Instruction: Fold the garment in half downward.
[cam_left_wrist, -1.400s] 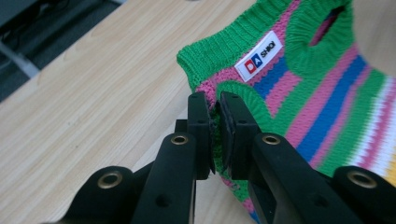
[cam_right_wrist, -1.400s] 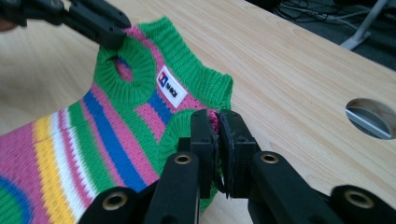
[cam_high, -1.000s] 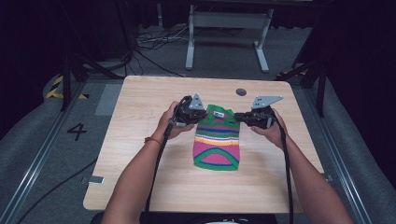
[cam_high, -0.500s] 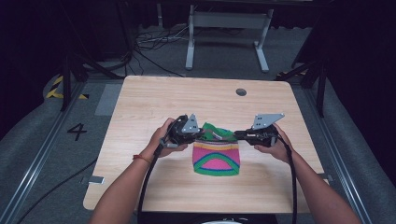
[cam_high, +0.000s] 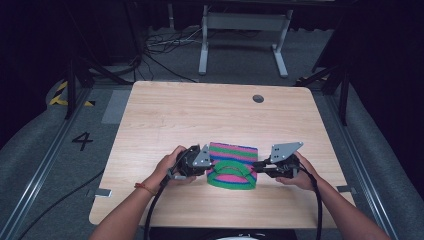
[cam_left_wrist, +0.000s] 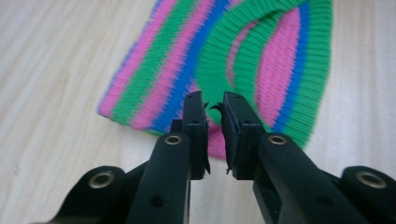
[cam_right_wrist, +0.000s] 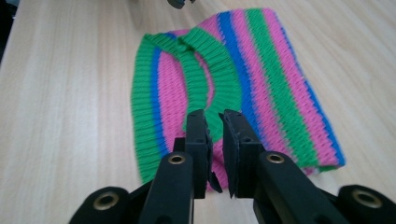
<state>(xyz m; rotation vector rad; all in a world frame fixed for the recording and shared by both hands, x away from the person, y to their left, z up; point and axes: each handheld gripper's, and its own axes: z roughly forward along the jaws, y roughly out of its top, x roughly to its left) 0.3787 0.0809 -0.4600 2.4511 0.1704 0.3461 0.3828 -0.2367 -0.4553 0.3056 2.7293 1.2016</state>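
Note:
A knitted cloth (cam_high: 233, 156) striped pink, green and blue lies folded on the wooden table (cam_high: 200, 115), with its green ribbed edge curved over the top layer. My left gripper (cam_high: 210, 169) sits at its left side, my right gripper (cam_high: 256, 168) at its right side, both pointing inward. In the left gripper view the jaws (cam_left_wrist: 214, 100) stand a narrow gap apart at the cloth (cam_left_wrist: 261, 60) edge, with nothing pinched. In the right gripper view the jaws (cam_right_wrist: 214, 117) have just parted a little over the ribbed edge (cam_right_wrist: 205, 70).
A small round hole (cam_high: 258, 98) sits near the table's far edge. Behind the table stand a metal frame (cam_high: 240, 40) and floor cables (cam_high: 160, 45). Bare wood stretches to the left and far side of the cloth.
Both hands moved toward the near edge, bringing the cloth's far edge over onto itself, so the cloth now lies folded and shorter. The jaws now show a small gap.

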